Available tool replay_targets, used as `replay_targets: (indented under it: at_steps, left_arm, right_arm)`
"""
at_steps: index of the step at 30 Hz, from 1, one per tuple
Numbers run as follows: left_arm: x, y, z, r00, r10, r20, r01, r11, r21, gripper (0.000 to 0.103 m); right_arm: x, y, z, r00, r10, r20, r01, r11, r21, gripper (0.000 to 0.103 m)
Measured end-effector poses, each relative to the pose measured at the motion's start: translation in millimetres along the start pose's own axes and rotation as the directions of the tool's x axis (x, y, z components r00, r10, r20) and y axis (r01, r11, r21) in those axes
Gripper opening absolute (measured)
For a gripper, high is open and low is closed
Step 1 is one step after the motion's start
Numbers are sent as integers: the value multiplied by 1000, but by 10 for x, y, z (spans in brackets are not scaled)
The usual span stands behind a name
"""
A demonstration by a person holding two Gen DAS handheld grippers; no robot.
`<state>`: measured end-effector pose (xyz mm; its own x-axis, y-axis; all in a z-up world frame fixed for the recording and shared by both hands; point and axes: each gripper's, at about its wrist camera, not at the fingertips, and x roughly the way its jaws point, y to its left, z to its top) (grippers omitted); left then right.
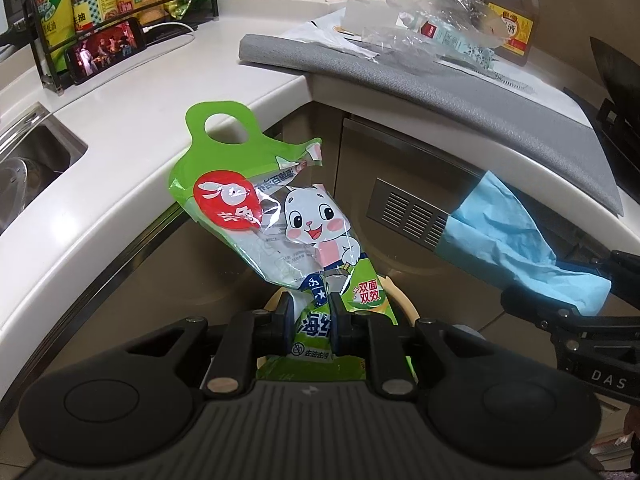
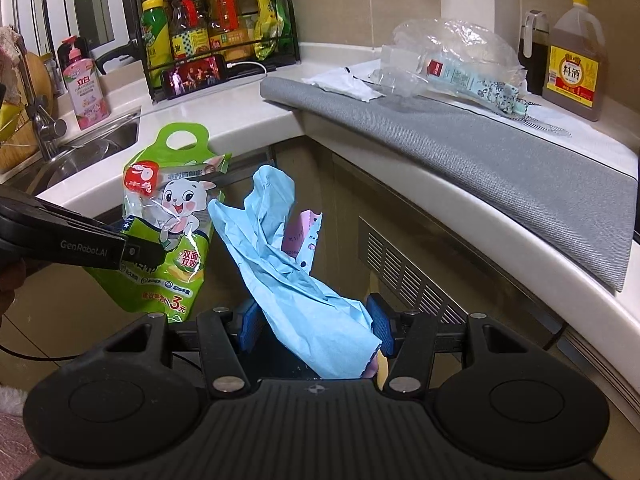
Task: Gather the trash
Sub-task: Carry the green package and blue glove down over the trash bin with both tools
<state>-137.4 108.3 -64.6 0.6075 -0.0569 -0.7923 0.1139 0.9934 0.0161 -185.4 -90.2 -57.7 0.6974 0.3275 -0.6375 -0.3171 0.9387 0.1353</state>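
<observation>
green wrapper (image 1: 276,216) pinched in left gripper (image 1: 310,320) fingers; right gripper (image 2: 316,320) fingers pinch blue paper (image 2: 296,280).

A green wrapper (image 1: 280,216) printed with a white rabbit and a red badge is seen. Beside it, pale blue crumpled paper (image 2: 304,280) and a pink slip (image 2: 302,236) are shown.

Wrappers (image 2: 452,60) lie on the mat (image 2: 480,148), bottle rack (image 2: 208,36) far left, by the sink (image 2: 100,140).

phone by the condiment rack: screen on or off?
On. The phone leans against the rack with a bright picture on its screen; a white cable is plugged into its end.
</observation>
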Motion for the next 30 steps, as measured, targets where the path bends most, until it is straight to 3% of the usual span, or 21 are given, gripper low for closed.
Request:
replay_targets:
  at_steps: [5, 12, 16, 20, 30]
  left_arm:
    - [139, -5, -9, 999, -9, -31, 10, 1000, 15, 19]
    - [501, 12, -53, 989, -56, -136, 60, 998, 30, 19]
    - [794, 55, -131, 967, -91, -238, 97, 995, 15, 19]
    - [1081, 58, -201, 949, -79, -306, 91, 996, 25, 19]
    - [1675, -82, -270, 904, -73, -421, 111, 992, 66, 19]
  right_arm:
    - [118, -28, -6, 1000, -3, -25, 3, 1000, -1, 57]
    - [467, -71, -59, 995, 19, -100, -17, 1000, 20, 57]
    - [748, -109, -111, 987, 23, -156, -18, 999, 37, 57]
    - [1087, -173, -191, 975, 18, -221, -6, 999, 52, 58]
    - [1815, -240, -379, 930, 7, -369, 19, 998, 68, 58]
